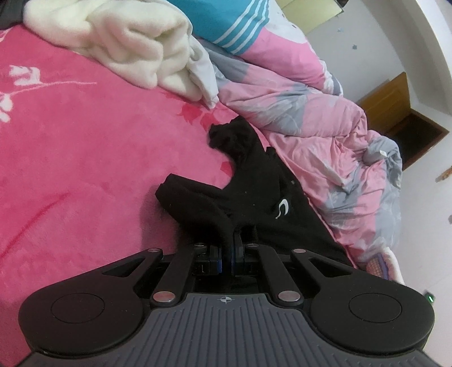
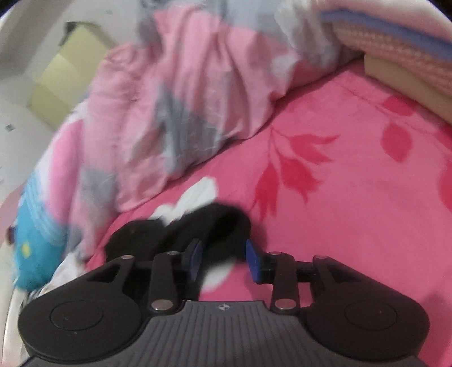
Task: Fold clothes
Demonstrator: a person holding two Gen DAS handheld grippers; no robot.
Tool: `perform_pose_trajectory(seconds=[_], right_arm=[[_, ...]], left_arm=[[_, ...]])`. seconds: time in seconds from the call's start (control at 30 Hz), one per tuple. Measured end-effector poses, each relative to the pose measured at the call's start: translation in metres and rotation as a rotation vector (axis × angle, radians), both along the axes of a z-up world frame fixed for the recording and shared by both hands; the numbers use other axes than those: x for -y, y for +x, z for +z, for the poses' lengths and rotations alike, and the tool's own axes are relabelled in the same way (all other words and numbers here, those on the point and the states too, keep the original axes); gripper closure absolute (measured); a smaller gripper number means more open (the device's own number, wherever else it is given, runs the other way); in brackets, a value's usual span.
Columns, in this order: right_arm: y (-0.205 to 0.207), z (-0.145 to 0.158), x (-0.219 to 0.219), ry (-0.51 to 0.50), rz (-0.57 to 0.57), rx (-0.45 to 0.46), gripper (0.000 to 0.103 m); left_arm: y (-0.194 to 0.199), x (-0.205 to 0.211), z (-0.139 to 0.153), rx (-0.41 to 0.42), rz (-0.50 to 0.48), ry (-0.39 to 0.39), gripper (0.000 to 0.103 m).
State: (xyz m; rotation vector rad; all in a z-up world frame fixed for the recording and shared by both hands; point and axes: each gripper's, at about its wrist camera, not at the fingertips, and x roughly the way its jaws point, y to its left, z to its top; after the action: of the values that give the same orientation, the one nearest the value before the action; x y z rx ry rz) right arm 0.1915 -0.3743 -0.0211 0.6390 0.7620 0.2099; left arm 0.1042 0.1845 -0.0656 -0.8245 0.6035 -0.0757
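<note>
Pink bedspread (image 1: 70,158), plush and printed with red leaves and pale blossoms, fills the left of the left wrist view. At its upper edge lies a cream fleece blanket (image 1: 118,48), bunched in soft folds, with a white cloth (image 1: 203,82) poking out from under its right end. To the right of that, a crumpled pink-and-grey duvet (image 1: 319,124) runs along the bed's far side, and a turquoise striped pillow (image 1: 223,22) sits above it. The black garment (image 1: 254,183), bearing a small white logo, lies spread on the bedspread beside the duvet's edge. The left gripper (image 1: 229,255) is pinched together on a fold of that garment, the black fabric rising into the narrow slot between its blue pads (image 1: 221,258). Past the duvet on the far right stands a wooden cabinet (image 1: 395,104) against a white wall.

In the blurred right wrist view, the turquoise pillow shows at the far left, then the duvet heaped across the upper middle. Below it a black lump of the garment rests on the bedspread, partly over a white flower print. The right gripper (image 2: 224,261) stands with its blue pads apart; the left pad touches or overlaps the black fabric, though blur makes it unclear, and the right pad sits clear of it over bare pink. A woven pink-and-blue cushion (image 2: 395,48) occupies the top right corner.
</note>
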Motion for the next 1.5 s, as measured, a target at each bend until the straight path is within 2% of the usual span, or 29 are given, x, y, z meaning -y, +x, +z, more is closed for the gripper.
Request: perform_pose_trajectory(seconds=[0.07,0.13,0.27,0.37,0.4,0.43,0.47,0.5,0.57,0.67,0.77,0.83,0.97,1.13,1.23,1.33,1.4,1.43,1.47,1.5], right_arm=[[-0.024,0.005,-0.023,-0.017,0.136,0.023,0.065],[-0.043,0.005,-0.060,-0.073,0.307,0.063,0.055],[-0.074,0.000,-0.142,-0.357,0.538,0.224,0.047],[-0.070,-0.013,-0.172,-0.427,0.573,0.259,0.048],[-0.063,-0.019,-0.176,-0.408,0.587,0.230,0.057],[-0.059,-0.026,-0.176,-0.387,0.598,0.195,0.084],[-0.061,-0.026,-0.172,-0.366,0.600,0.191,0.097],[-0.065,-0.025,-0.167,-0.346,0.599,0.194,0.100],[-0.073,-0.022,-0.156,-0.304,0.598,0.200,0.100],[-0.105,0.004,-0.117,-0.245,0.592,0.330,0.101],[-0.133,0.026,-0.077,-0.258,0.568,0.440,0.101],[-0.146,0.037,-0.052,-0.274,0.541,0.479,0.101],[-0.161,0.033,-0.022,-0.299,0.528,0.438,0.101],[-0.173,-0.011,-0.029,-0.473,0.538,0.279,0.100],[-0.180,-0.023,-0.018,-0.505,0.470,0.216,0.099],[-0.181,-0.019,0.008,-0.399,0.338,0.185,0.098],[-0.181,-0.018,0.027,-0.266,0.235,0.160,0.094],[-0.179,-0.019,0.035,-0.188,0.191,0.139,0.085],[-0.176,-0.023,0.041,-0.104,0.160,0.113,0.080],[-0.172,-0.026,0.047,-0.019,0.131,0.085,0.070]], left_arm=[[0.000,0.002,0.000,0.000,0.001,0.005,0.100],[-0.001,0.005,0.001,0.008,-0.001,0.015,0.100],[-0.005,0.012,0.005,0.013,-0.011,0.045,0.100],[-0.006,0.014,0.006,0.002,-0.001,0.049,0.100],[-0.006,0.014,0.006,0.000,0.002,0.045,0.100],[-0.007,0.014,0.007,-0.004,0.005,0.042,0.100],[-0.008,0.015,0.007,-0.008,0.004,0.040,0.100],[-0.010,0.015,0.008,-0.010,0.004,0.038,0.100],[-0.016,0.015,0.012,-0.009,-0.003,0.033,0.100],[-0.025,0.013,0.018,-0.003,-0.028,-0.010,0.100],[-0.034,0.010,0.022,0.015,-0.089,-0.119,0.100],[-0.040,0.012,0.025,0.020,-0.121,-0.139,0.100],[-0.049,0.024,0.018,-0.020,-0.167,-0.096,0.100],[-0.054,0.025,0.002,-0.089,-0.147,-0.066,0.100],[-0.057,0.019,0.001,-0.093,-0.115,-0.061,0.100],[-0.059,0.011,0.005,-0.084,-0.087,-0.057,0.100],[-0.060,0.008,0.005,-0.083,-0.081,-0.063,0.100],[-0.060,0.006,0.005,-0.082,-0.077,-0.065,0.100],[-0.060,0.005,0.006,-0.081,-0.077,-0.066,0.100],[-0.060,0.006,0.006,-0.080,-0.079,-0.064,0.100]])
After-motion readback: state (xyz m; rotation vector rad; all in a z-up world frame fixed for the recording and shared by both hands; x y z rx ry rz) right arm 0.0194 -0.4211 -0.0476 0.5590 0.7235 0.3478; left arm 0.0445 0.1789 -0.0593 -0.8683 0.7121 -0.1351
